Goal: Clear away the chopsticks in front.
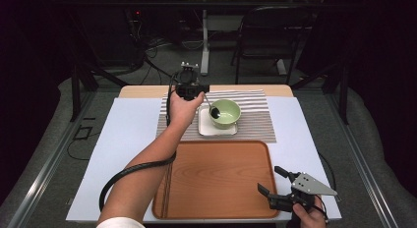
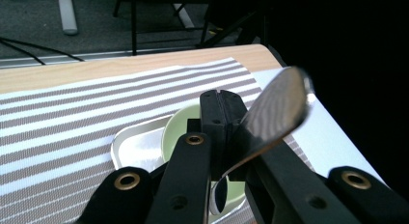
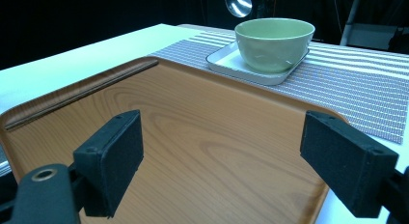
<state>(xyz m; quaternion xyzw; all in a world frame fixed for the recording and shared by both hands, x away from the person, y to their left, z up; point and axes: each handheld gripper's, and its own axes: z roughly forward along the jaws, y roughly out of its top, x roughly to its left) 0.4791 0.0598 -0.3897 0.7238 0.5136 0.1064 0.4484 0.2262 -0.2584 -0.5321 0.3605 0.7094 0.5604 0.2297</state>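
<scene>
Left tool (image 1: 202, 96) is clamped tight on a spoon (image 2: 277, 108), which is held over the green bowl (image 1: 225, 113). The bowl is set on a white dish (image 1: 205, 128) on the striped mat (image 1: 255, 121). Right tool (image 1: 275, 184) is held wide open, empty, above the tray (image 1: 216, 181).

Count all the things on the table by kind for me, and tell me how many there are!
Spoon, held by the left gripper over the bowl: 1
Green bowl: 1
White plate under the bowl: 1
Striped mat: 1
Wooden tray: 1
Chopsticks, a pair on the tray: 1
Total: 6
</scene>
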